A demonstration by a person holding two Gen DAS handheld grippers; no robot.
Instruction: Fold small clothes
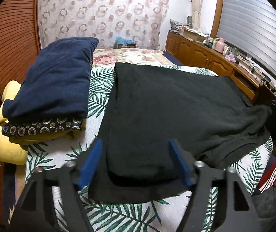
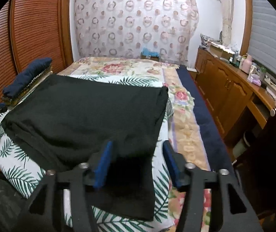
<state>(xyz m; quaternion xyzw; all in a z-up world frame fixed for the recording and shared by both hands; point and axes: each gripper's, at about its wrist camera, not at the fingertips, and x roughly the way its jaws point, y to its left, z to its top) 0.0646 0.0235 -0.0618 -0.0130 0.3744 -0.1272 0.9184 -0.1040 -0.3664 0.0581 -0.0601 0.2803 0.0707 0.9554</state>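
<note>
One dark green, nearly black knit garment [image 1: 176, 104] lay spread on one bed under a white palm-leaf cover [image 1: 103, 89]. Beside it stood one stack of three folded pieces: a navy blue cloth [image 1: 56, 77] on top, a dark medallion-print fabric [image 1: 41, 128] under it, a yellow one [image 1: 8, 147] lowest. Two black tools with blue pads were there, the left tool [image 1: 136, 162] and the right tool [image 2: 137, 162]
</note>
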